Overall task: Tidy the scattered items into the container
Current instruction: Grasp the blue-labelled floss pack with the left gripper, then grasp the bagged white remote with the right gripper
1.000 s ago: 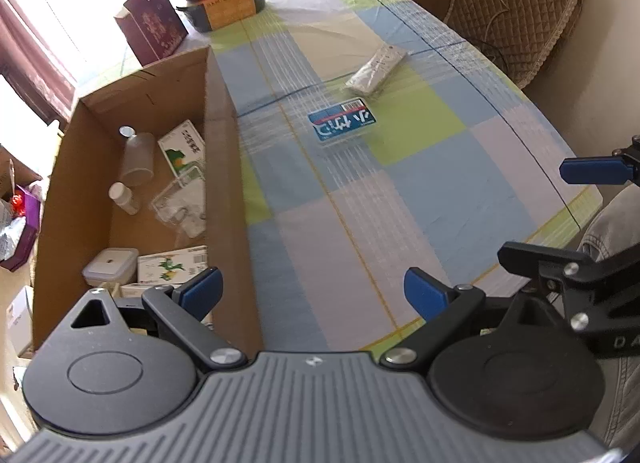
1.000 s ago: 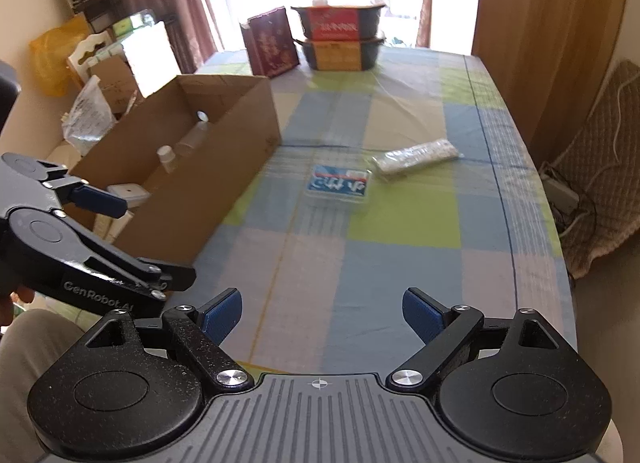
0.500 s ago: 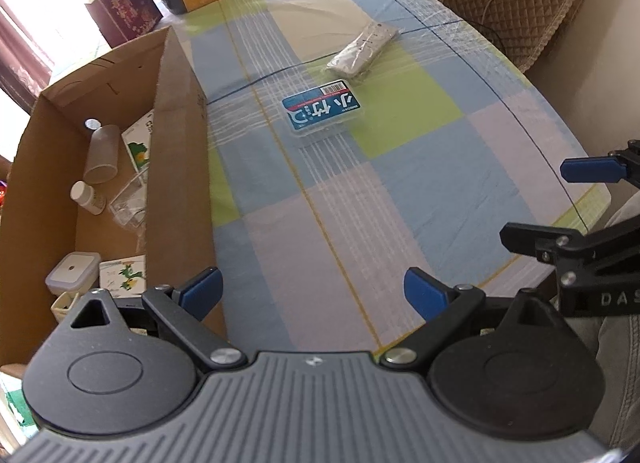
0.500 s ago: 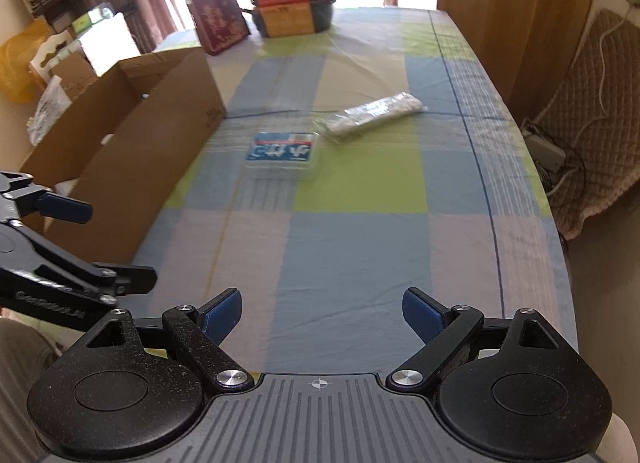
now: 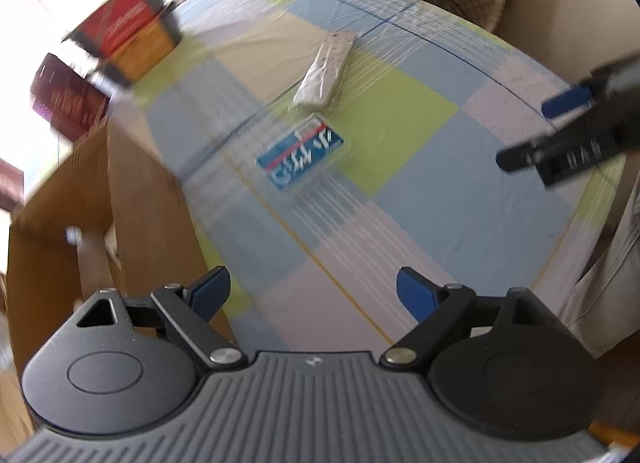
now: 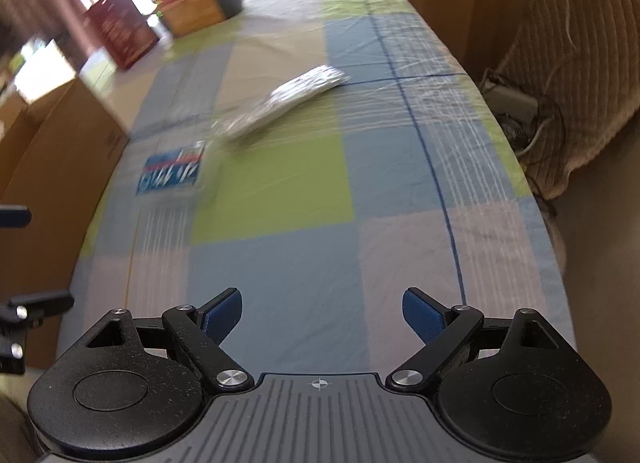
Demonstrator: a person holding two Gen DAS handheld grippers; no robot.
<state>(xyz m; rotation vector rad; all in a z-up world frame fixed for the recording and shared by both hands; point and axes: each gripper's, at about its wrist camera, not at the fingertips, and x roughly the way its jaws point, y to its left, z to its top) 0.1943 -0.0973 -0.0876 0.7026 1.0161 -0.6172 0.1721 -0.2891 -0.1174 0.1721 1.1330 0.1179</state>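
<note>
Both grippers, left [image 5: 312,293] and right [image 6: 322,313], fingers spread and empty, have swung nearer the 2 items outside the cardboard box [image 5: 132,199]: blue packet [image 5: 305,155] and wrapped remote [image 5: 325,70].

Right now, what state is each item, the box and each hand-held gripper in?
Left hand-held gripper: open, empty, above the near table edge.
Right hand-held gripper: open, empty, above the tablecloth.
Blue-labelled packet: lying flat on the tablecloth, outside the box.
Plastic-wrapped remote control: lying flat on the tablecloth, beyond the packet.
Cardboard box: open-topped, some contents visible but blurred.
</note>
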